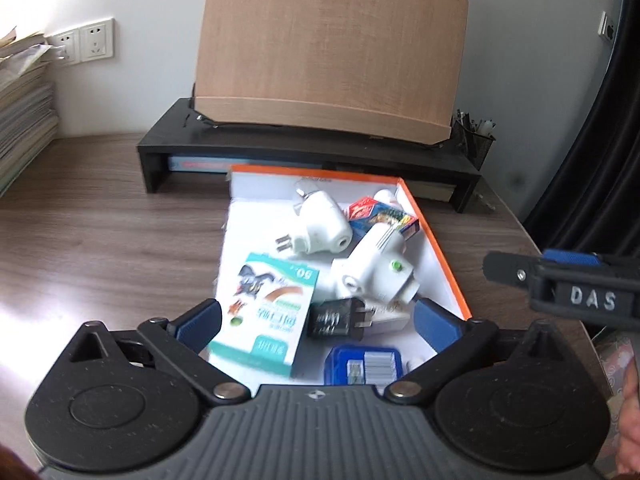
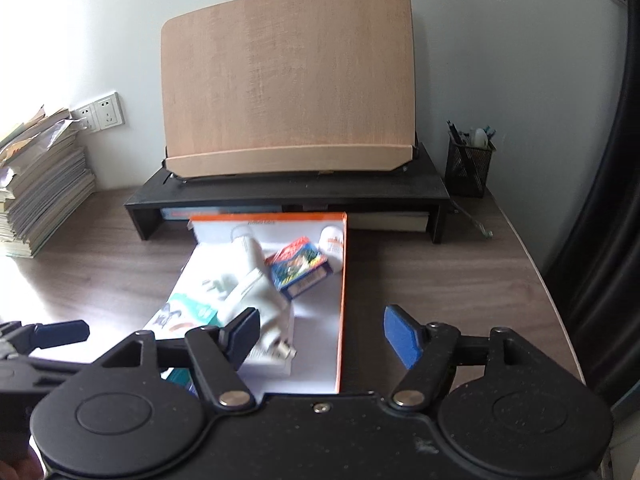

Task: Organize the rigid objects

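Several small things are seen already gathered in the box (image 1: 440,248), a shallow white tray with an orange rim that lies on the desk (image 1: 100,232) toward its back edge, just in front of the black shelf (image 1: 304,156) that carries a tilted wooden board (image 1: 328,48). Inside are a green and white carton (image 1: 264,312), two white plug adapters (image 1: 320,228) (image 1: 376,268), a black charger (image 1: 340,318), a blue case (image 1: 364,364) and a red and blue packet (image 1: 384,216); a white bottle (image 2: 334,246) is tucked into the box's far right corner. The sorting is judged to be nearly finished, since no loose thing is seen on the bare desk around the box, though the contents lie jumbled and could be tidied further. The carton is laid flat, its long axis running from the box's near edge to its far edge and leaning slightly right. The nearer adapter is set slantwise, its prongs pointed toward the far right corner, while the farther one has its prongs turned toward the box's left side. The left tool (image 1: 316,316) is held spread wide over the near end of the box, with nothing pinched between its pads. The right tool (image 2: 320,336) is likewise spread and empty, straddling the box's right rim.
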Demonstrator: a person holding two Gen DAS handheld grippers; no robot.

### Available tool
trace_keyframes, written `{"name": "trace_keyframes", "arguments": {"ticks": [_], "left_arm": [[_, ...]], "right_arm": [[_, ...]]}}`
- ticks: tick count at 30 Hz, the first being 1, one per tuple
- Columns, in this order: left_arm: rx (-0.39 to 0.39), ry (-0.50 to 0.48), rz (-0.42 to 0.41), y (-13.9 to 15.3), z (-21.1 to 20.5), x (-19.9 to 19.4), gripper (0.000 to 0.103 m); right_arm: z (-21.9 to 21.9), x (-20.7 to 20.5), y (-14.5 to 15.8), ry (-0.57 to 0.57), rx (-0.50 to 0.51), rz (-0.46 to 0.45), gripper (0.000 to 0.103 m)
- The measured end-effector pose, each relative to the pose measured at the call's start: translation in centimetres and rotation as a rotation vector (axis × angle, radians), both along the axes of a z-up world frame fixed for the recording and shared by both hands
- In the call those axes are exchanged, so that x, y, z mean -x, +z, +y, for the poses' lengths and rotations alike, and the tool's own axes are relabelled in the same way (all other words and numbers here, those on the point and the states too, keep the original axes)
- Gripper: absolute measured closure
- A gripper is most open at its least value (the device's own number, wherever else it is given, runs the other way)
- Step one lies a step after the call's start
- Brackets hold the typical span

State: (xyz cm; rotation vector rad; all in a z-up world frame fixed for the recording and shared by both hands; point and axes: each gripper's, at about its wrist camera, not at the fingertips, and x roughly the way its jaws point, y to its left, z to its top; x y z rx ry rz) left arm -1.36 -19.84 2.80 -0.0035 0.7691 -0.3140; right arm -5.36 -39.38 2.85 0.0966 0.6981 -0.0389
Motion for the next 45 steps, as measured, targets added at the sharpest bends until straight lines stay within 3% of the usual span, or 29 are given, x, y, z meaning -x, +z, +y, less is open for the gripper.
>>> {"name": "trace_keyframes", "arguments": {"ticks": [10, 19, 45], "left_arm": [[-0.049, 0.037, 0.041, -0.3, 1.6, 4.4, 0.0], [-0.088, 0.031, 0.024, -0.5, 1.3, 7.4, 0.0], [-0.105, -0.004, -0.015, -0.2, 0.1, 8.3, 0.0]], "right_arm": [[2.4, 7.0, -0.7, -0.024, -0.019, 0.077, 0.019], [3.1, 10.6, -0.9, -0.043, -0.013, 0.094, 0.019], [2.7, 12.5, -0.5, -0.081, -0.009, 0.076, 0.018]]}}
